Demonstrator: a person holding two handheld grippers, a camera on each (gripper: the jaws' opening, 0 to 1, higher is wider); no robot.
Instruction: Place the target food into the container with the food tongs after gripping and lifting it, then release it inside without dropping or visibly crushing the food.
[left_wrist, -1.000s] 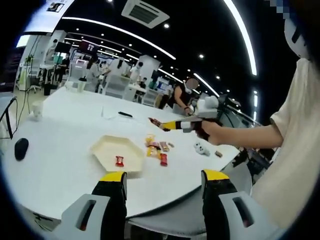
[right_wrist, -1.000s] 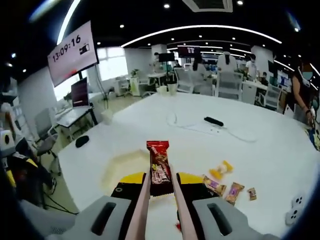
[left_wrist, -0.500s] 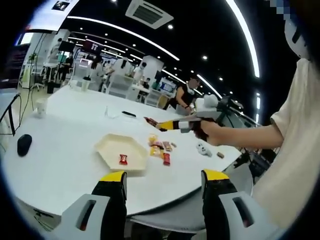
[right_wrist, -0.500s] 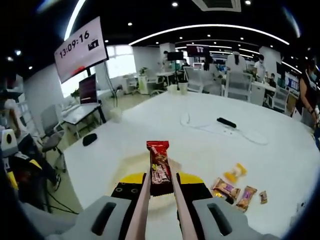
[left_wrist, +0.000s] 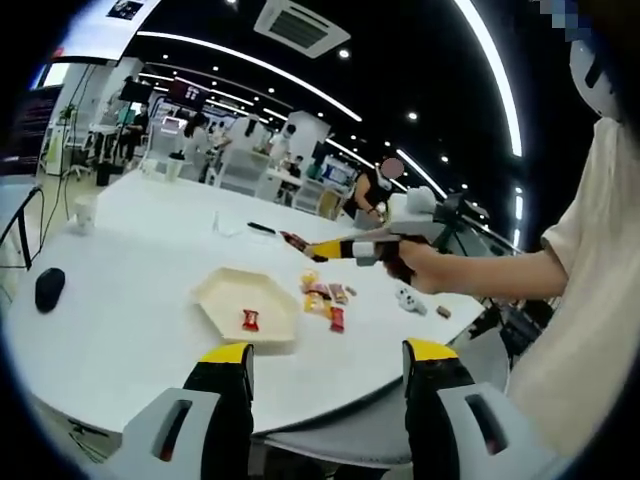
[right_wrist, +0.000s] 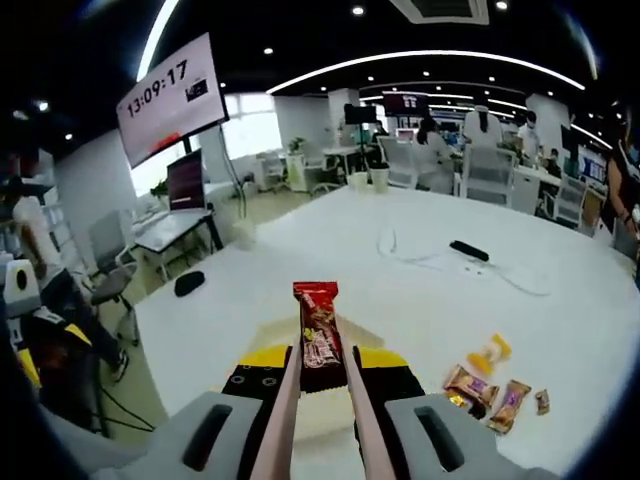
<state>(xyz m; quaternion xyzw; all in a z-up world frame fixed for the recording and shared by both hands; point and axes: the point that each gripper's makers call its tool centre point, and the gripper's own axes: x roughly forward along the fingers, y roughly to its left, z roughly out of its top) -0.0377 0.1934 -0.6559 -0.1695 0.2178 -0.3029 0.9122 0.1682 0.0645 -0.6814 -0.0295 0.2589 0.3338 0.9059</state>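
A wide white table (left_wrist: 120, 300) in an open-plan office, under long strip lights, carries a cream hexagonal tray (left_wrist: 247, 305) with one red-wrapped sweet (left_wrist: 250, 320) lying in it. Just beside the tray sits a loose cluster of wrapped snacks (left_wrist: 325, 300); farther off from the tray are a black mouse (left_wrist: 49, 288) and a dark remote (right_wrist: 470, 250) on a cable. The right gripper (right_wrist: 320, 375) clamps pink food tongs (right_wrist: 285, 400), which pinch a red snack bar (right_wrist: 318, 325) held upright in the air above the tray's near edge. The left gripper (left_wrist: 325, 380) stands open and holds nothing, low before the table. A wall screen (right_wrist: 170, 95) shows a clock.
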